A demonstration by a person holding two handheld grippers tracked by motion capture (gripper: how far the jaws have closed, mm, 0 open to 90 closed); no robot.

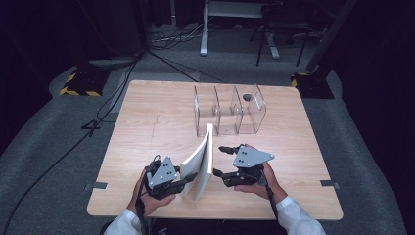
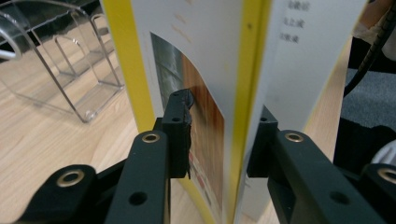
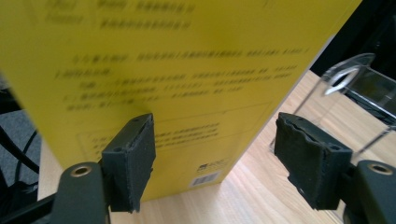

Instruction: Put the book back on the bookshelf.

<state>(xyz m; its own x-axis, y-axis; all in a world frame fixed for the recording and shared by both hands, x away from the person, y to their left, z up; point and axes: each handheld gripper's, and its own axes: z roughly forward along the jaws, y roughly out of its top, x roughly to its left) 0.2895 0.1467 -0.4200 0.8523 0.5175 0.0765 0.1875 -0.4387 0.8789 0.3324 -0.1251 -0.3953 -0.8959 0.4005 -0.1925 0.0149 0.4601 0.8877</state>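
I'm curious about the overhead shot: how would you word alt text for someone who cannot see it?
A person at a wooden table stands a thin book upright, its covers splayed; the left gripper has its jaws around the book's near edge, and the right gripper is open beside it. A clear plastic file rack stands behind.

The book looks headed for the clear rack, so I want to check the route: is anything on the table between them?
Nothing visible. Bare table lies between the upright book and the clear rack behind it; its slots look empty.
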